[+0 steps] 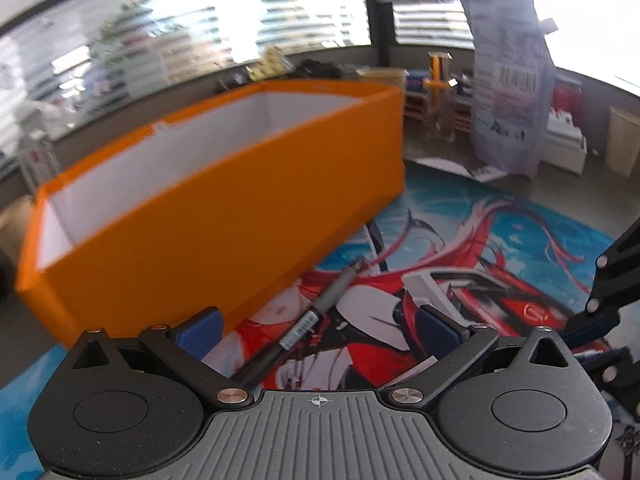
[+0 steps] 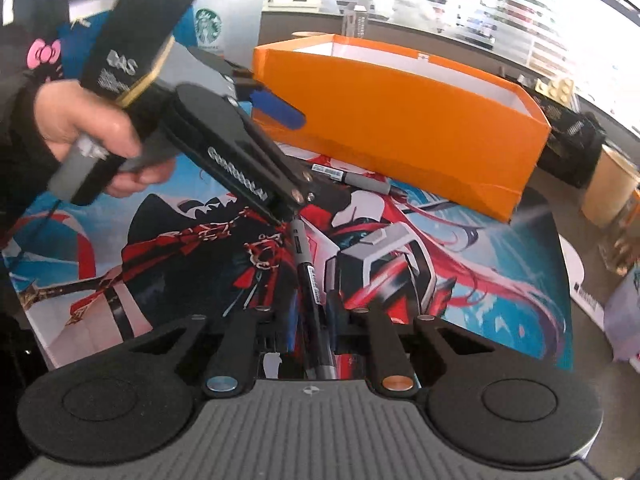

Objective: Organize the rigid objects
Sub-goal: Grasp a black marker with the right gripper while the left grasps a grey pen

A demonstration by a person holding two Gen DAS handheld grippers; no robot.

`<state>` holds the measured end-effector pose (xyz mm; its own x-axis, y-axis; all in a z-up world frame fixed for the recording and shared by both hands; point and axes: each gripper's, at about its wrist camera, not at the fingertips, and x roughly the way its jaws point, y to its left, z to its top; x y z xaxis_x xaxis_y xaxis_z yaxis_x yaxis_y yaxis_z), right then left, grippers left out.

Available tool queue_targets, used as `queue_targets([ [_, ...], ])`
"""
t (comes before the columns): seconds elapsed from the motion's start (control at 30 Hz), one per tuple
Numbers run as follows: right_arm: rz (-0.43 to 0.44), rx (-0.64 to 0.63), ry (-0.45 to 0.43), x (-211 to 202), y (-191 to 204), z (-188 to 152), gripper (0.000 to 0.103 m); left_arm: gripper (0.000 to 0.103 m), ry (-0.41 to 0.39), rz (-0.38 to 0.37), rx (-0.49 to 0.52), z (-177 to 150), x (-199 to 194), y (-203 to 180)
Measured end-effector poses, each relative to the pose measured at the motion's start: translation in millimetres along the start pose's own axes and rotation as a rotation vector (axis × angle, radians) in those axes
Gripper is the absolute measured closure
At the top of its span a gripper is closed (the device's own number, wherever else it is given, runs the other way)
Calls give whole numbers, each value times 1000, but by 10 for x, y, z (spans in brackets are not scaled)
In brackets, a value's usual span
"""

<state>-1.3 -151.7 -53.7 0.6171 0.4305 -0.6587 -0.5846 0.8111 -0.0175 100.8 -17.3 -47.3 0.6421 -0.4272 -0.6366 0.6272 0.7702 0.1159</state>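
Observation:
An open orange box (image 1: 224,216) with a white inside stands on the printed mat (image 1: 500,240). In front of it a grey marker (image 1: 316,316) lies on the mat between the wide-apart blue pads of my left gripper (image 1: 318,330), which is open and not touching it. In the right wrist view my right gripper (image 2: 312,318) is shut on a black pen (image 2: 306,268) that points away towards the orange box (image 2: 400,120). The grey marker (image 2: 356,178) lies below the left gripper's blue finger (image 2: 280,112).
A person's hand (image 2: 88,128) holds the left gripper's handle. A Starbucks cup (image 2: 208,26) stands behind it. A purple bag (image 1: 508,80) stands at the mat's far corner, with paper sheets (image 1: 460,168) at its foot. A round cardboard tub (image 2: 608,184) sits beside the box.

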Motion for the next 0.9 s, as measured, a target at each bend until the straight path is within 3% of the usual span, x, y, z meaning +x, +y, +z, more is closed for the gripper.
queue_targets([
  [0.03, 3, 17, -5, 2, -12, -5, 89, 10, 10, -25, -13, -11, 42, 20],
  [0.1, 5, 35, -14, -2, -18, -19, 89, 14, 6, -62, -86, -52, 94, 96],
  [0.2, 3, 46, -23, -6, -15, -29, 89, 30, -9, -39, -98, -69, 59, 111],
  [0.27, 3, 58, -25, -7, -20, -29, 89, 58, -10, -16, -113, -67, 18, 111],
  [0.3, 3, 63, -26, -6, -24, -31, 89, 81, -11, -3, -127, -69, -4, 116],
  [0.33, 2, 69, -27, -6, -29, -34, 89, 87, -9, 5, -138, -75, -17, 121],
  [0.5, -42, 62, -30, -5, 52, -38, 89, 92, -6, 65, -134, -130, -85, -3],
  [0.9, -128, 104, -59, 17, 235, -54, 89, 92, -13, 200, -246, -406, -396, -99],
])
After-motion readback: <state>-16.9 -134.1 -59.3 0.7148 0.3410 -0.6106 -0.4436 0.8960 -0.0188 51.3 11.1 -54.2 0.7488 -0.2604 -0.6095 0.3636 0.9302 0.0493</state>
